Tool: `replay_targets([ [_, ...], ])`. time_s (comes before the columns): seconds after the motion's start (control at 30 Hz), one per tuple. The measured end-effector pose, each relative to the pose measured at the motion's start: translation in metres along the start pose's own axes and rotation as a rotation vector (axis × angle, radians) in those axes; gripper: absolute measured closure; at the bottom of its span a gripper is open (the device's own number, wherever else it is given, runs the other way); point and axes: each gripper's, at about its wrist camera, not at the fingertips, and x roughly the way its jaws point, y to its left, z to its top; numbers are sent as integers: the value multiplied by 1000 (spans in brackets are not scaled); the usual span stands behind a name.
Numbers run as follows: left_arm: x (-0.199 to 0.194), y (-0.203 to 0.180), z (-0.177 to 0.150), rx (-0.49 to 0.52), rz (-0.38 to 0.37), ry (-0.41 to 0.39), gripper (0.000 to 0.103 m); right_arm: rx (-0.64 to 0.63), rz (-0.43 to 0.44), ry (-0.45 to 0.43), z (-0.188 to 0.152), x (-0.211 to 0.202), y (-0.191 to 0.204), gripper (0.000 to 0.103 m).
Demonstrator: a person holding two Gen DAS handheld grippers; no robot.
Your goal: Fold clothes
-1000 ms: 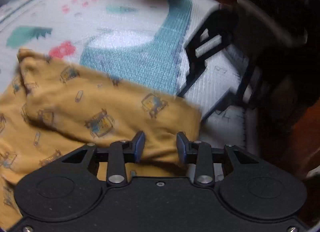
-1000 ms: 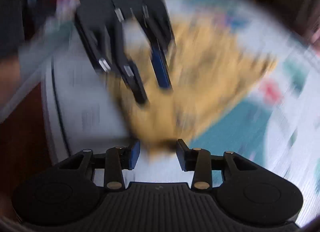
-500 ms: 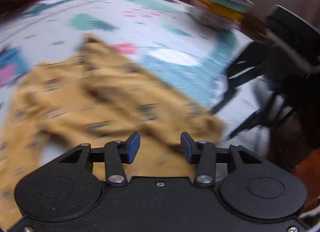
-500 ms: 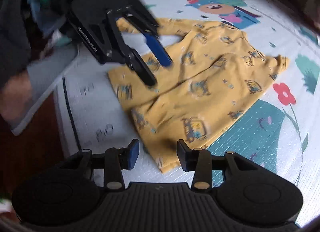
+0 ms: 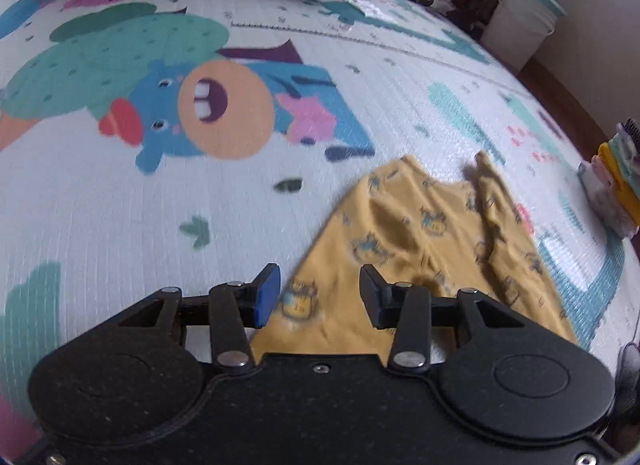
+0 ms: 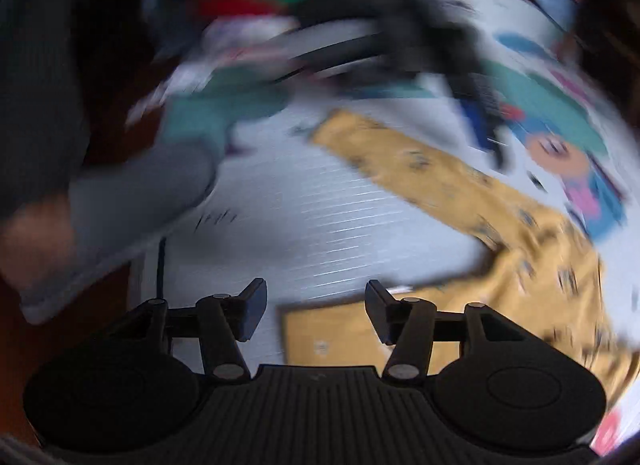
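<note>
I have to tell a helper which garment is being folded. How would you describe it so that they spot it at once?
Start from the big cartoon play mat covering the floor. Beside its blue big-mouthed creature lies a mustard-yellow garment, spread loose in front of the left gripper. Unlike the folded stack at the mat's edge, it is unfolded and printed with small blue figures.

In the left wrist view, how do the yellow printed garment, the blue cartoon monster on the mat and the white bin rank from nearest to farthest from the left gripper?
1. Yellow printed garment, just ahead, right.
2. Blue cartoon monster, mid-mat, left.
3. White bin, far right corner.
</note>
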Motion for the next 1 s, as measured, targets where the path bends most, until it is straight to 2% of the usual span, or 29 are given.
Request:
replay_targets([
  [0.07,4,-4,-2,0,-22,7,61,-112,-7,25,-8,9,22,51],
  [0.13,8,-9,-7,17,-37,22,61,-159,-7,45,-13,15,33,54],
  [0.27,10,-14,-14,34,-58,40,61,-293,-27,4,-10,16,45,54],
  [0.37,9,-14,-12,44,-65,46,61,-379,34,10,-2,17,36,56],
  [0.4,8,-14,-11,46,-64,43,61,-358,56,41,1,19,27,60],
  [0.43,6,-13,-9,49,-62,38,61,-274,80,73,6,19,13,61],
  [0.5,5,-13,-5,51,-60,25,61,14,146,102,17,11,-24,59],
  [0.57,5,-13,0,38,-60,8,61,348,205,144,19,0,-61,48],
  [0.6,5,-12,3,25,-65,-5,61,462,220,187,18,-5,-72,43],
  [0.63,6,-11,6,6,-69,-23,61,515,221,233,17,-9,-78,44],
  [0.7,8,-10,14,-44,-84,-62,61,533,175,305,19,-17,-79,44],
  [0.8,8,-15,25,-69,-124,-124,60,656,85,361,21,-6,-72,46],
  [0.9,4,-17,32,-78,-145,-173,60,661,-43,309,30,15,-40,51],
  [1.0,-1,-15,34,-93,-152,-199,60,800,-201,254,29,34,-18,54],
])
